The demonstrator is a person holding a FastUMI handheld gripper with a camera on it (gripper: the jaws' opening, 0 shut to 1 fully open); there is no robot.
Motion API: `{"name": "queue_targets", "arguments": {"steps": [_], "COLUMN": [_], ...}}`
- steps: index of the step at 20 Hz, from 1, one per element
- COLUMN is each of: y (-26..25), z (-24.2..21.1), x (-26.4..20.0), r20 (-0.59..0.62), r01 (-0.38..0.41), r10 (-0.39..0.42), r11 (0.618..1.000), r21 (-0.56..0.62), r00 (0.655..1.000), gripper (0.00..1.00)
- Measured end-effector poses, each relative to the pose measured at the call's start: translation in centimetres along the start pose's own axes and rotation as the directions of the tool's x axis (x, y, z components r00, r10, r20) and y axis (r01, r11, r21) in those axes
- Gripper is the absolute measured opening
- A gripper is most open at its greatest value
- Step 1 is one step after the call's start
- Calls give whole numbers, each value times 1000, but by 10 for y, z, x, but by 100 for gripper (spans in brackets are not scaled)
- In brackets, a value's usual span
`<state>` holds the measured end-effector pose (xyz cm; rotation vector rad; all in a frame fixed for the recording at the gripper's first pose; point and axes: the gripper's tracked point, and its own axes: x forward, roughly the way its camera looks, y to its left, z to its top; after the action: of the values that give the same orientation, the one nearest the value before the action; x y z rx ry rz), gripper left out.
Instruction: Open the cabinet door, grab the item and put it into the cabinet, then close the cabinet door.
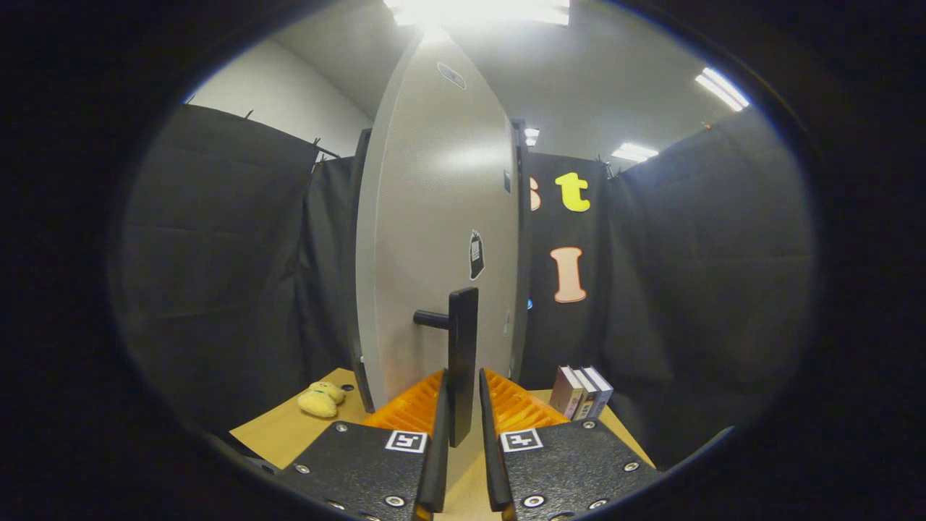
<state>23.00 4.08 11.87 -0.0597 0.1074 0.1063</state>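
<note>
Between the two fingers of the gripper (463,405), in the gripper view, stands the dark upright bar of the door handle (462,354), fixed by a short round post to the pale cabinet door (434,239). The fingers lie close on either side of the bar's lower part, the left one looking to touch it; a thin gap seems to remain on the right, so I cannot tell whether they truly clamp it or merely bracket it. The door stands at an angle to the view, its edge turned toward the right; whether it is already part-way open I cannot say for sure.

The item to stow, by my judgement, is the small yellow plush toy (321,399), lying on the wooden table (282,430) beside the foot of the door, left of the fingers and well apart from them. It looks soft and light, likely to squash under pressure and unlikely to slip or break; a pinch across its plump middle should hold better than a nip at a limb. Three small books (581,391) stand upright on the table, right of the fingers, near the black cloth.

The handle is stiff and smooth, so a firm squeeze low on the bar, pulling along the door's swing, seems the sound approach.
</note>
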Motion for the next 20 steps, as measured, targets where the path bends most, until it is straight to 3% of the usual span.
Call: {"name": "queue_targets", "arguments": {"steps": [5, 9, 11, 13, 15, 16, 18, 19, 20], "y": [-47, -77, -75, -70, -68, -65, -36, -31, -24], "z": [-1, 3, 6, 4, 4, 6, 8, 8, 8], "x": [-10, -24, -29, -40, -48, -53, -58, -61, -62], "r20": [10, 27, 55, 77, 118, 148, 192, 210, 225], "r01": [160, 253, 255, 245, 302, 310, 249, 240, 235], "r10": [-160, -254, -257, -245, -296, -302, -246, -238, -232], "r11": [987, 967, 966, 969, 953, 950, 968, 971, 972], "r21": [-1, 17, 34, 10, -34, -36, 6, 17, 15], "r00": [987, 967, 965, 966, 948, 942, 950, 948, 946], "gripper": [13, 13, 16, 25, 34, 43, 60, 85, 90]}}
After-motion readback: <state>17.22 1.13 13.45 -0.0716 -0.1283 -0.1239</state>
